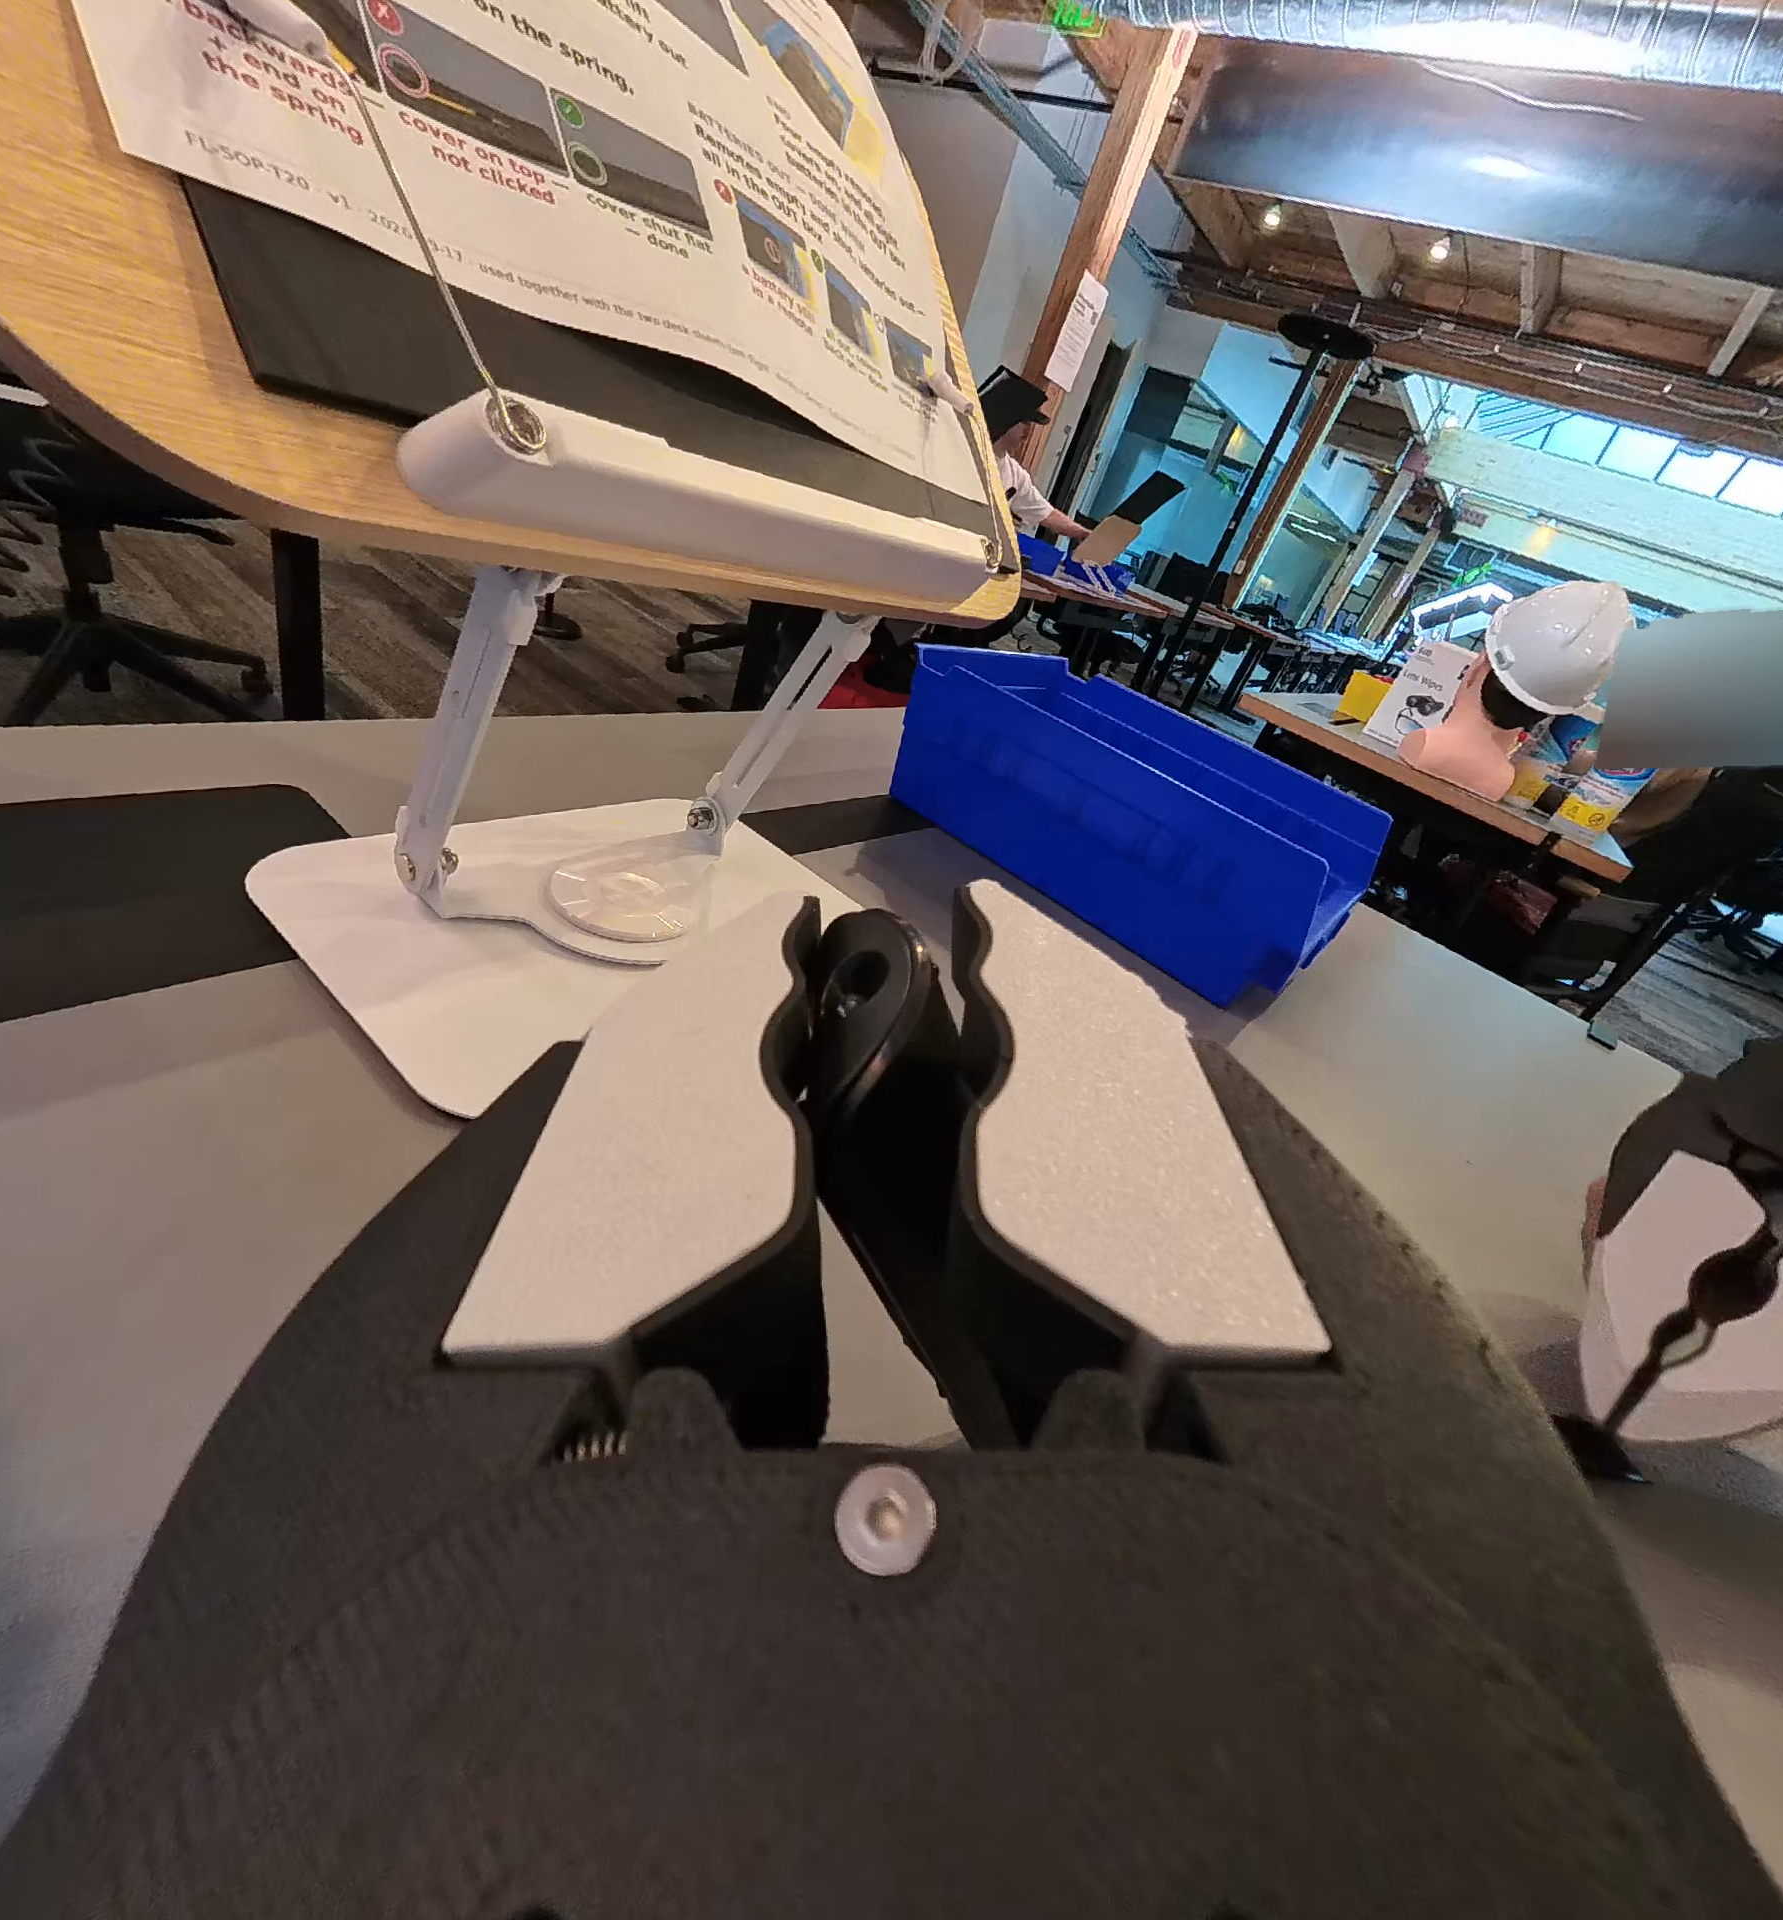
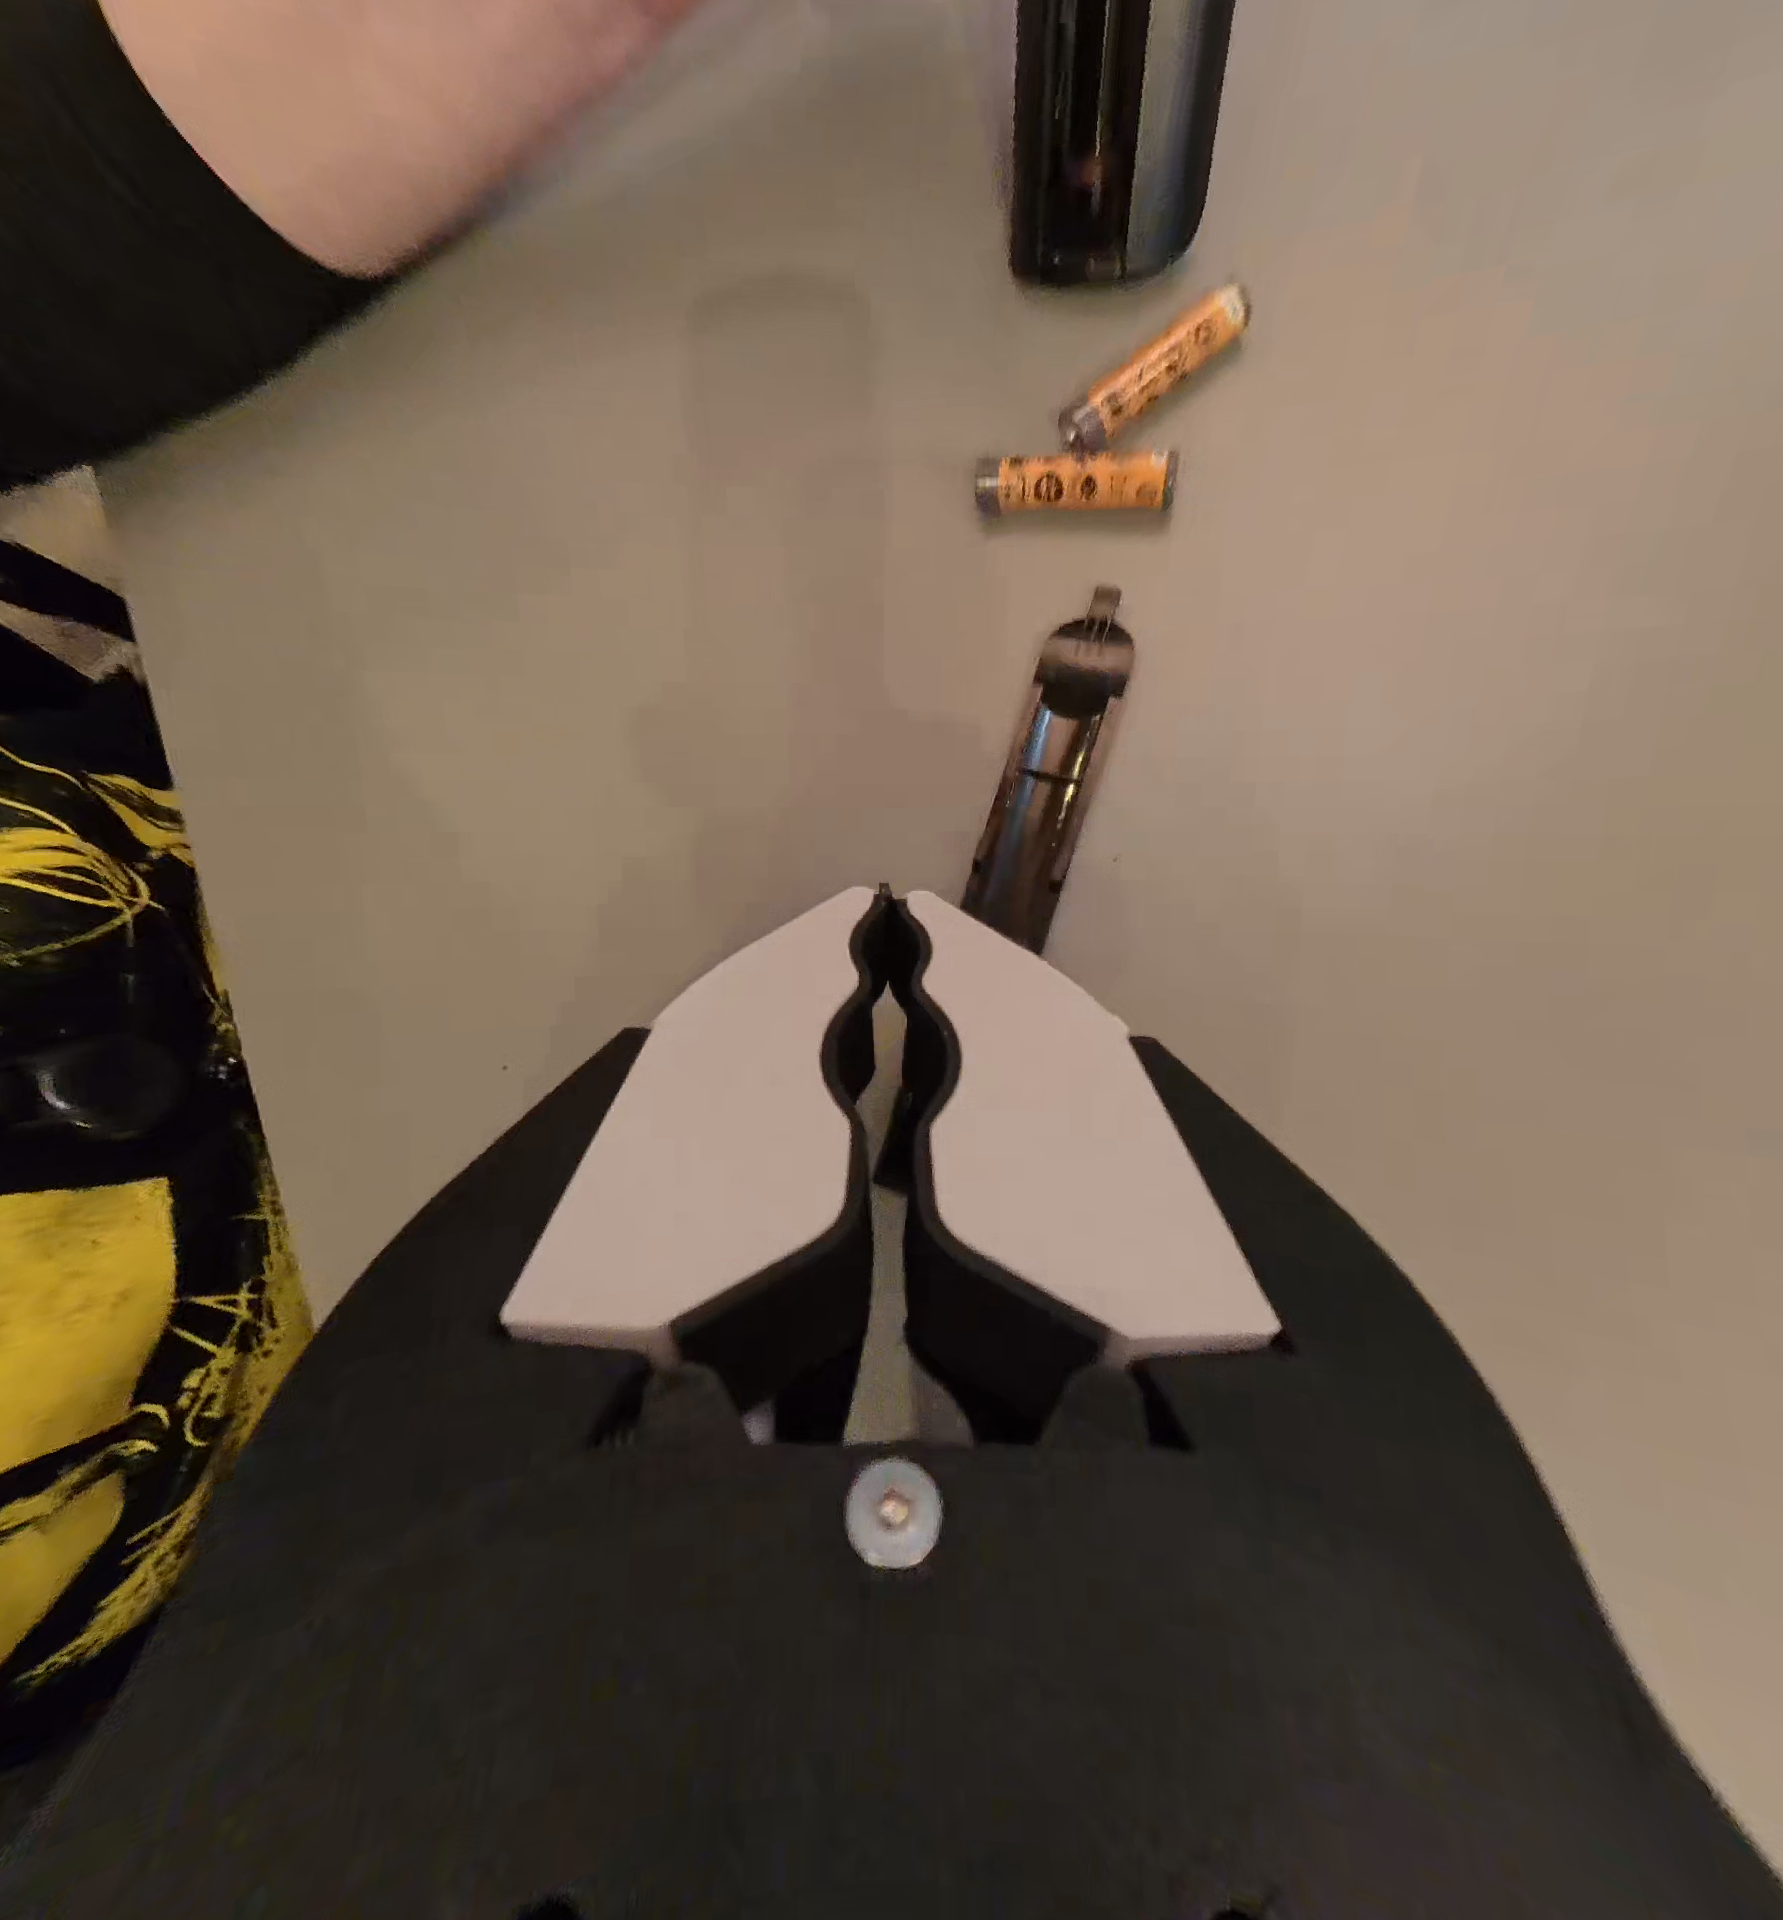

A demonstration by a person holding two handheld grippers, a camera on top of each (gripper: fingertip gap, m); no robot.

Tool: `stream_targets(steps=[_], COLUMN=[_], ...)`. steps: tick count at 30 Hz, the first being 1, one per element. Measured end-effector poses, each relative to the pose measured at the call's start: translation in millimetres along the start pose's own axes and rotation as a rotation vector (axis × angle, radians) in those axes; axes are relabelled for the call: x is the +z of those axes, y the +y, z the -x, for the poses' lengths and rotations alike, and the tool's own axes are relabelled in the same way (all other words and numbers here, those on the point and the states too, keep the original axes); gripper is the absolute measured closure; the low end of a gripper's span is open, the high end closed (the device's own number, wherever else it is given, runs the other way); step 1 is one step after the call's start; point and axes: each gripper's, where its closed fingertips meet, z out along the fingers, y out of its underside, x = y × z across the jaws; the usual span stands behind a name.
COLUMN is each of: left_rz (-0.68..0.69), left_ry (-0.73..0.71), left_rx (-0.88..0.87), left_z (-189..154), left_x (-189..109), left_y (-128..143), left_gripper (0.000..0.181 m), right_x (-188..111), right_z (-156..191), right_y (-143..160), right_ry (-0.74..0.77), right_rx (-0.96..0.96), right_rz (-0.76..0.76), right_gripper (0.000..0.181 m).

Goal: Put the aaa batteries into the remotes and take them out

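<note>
The left gripper [image 1: 882,997] has its jaws closed on a black remote [image 1: 871,1023], held end-on above the bench [image 1: 1438,1060], with a white stand [image 1: 513,914] and a blue bin [image 1: 1126,821] beyond it. The right gripper [image 2: 884,904] hangs over the bench with its jaws nearly together at the tips; a thin dark piece shows in the gap lower down, perhaps a cover edge, but the view is too poor to say it is held.

Two orange batteries [image 2: 1074,483] lie on the bench just ahead of the right gripper, touching each other at one end. A second remote [image 2: 1110,145] lies beyond them, and a loose dark cover [image 2: 1048,769] lies between the batteries and the right jaws.

Judging by this, the next step is picking up a battery. Open the right jaws first, come down over the nearer battery across its width, and grip it at the middle so that it does not roll or knock its neighbour. Keep the left remote steady, with its compartment turned towards the right gripper.
</note>
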Motion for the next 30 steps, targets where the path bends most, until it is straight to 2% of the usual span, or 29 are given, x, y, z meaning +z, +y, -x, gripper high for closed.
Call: stream_targets(steps=[3, 4, 5, 8, 9, 12, 16, 17, 19, 21, 23, 25, 26, 27, 30], left_rz=[-0.001, 0.0, -0.001, 0.0, 0.0, -0.002, 0.0, 0.0, -0.002, -0.001, 0.0, 0.002, 0.003, 0.003, 0.003], left_ry=[0.001, 0.002, 0.002, 0.002, 0.002, 0.002, 0.002, 0.003, 0.003, 0.004, 0.005, 0.011, 0.013, 0.013, 0.014], left_rx=[-0.002, -0.002, -0.003, -0.006, -0.006, 0.001, 0.003, 0.002, -0.003, -0.004, -0.003, -0.003, -0.005, -0.007, -0.013], left_z=[0, 0, 1, 1, 1, 0, 0, 0, 1, 1, 0, -1, 0, 0, 1], left_x=[0, 0, 0, 1, 1, 0, 0, 0, 0, 0, 0, 0, 0, 1, 1], left_y=[0, 0, 0, 1, 1, 0, 0, 0, 0, 1, 0, 1, 1, 1, 2], left_gripper=[0.157, 0.157, 0.157, 0.157, 0.157, 0.157, 0.157, 0.157, 0.157, 0.157, 0.157, 0.157, 0.157, 0.157, 0.157], right_x=[1, 3, 6, 11, 13, 18, 17, 16, 15, 12, 10, 7, 4, 1, -5], right_z=[-15, -12, -8, -18, -17, -13, -15, -13, -3, 5, -3, -24, -29, -33, -44], right_y=[10, 9, 9, 22, 23, 22, 20, 18, 14, 10, 17, 19, 15, 14, 16], right_ry=[0.18, 0.202, 0.219, 0.37, 0.376, 0.342, 0.335, 0.293, 0.118, -0.064, -0.134, -0.06, -0.043, -0.007, 0.116], right_rx=[-0.066, -0.09, -0.111, -0.177, -0.189, -0.172, -0.16, -0.126, -0.009, 0.101, 0.179, 0.19, 0.188, 0.165, 0.05], right_rz=[0.098, 0.093, 0.099, 0.188, 0.181, 0.143, 0.135, 0.113, 0.071, 0.038, 0.075, 0.072, 0.052, 0.063, 0.097], right_gripper=[0.181, 0.161, 0.156, 0.152, 0.154, 0.164, 0.168, 0.175, 0.181, 0.181, 0.181, 0.172, 0.15, 0.136, 0.131])
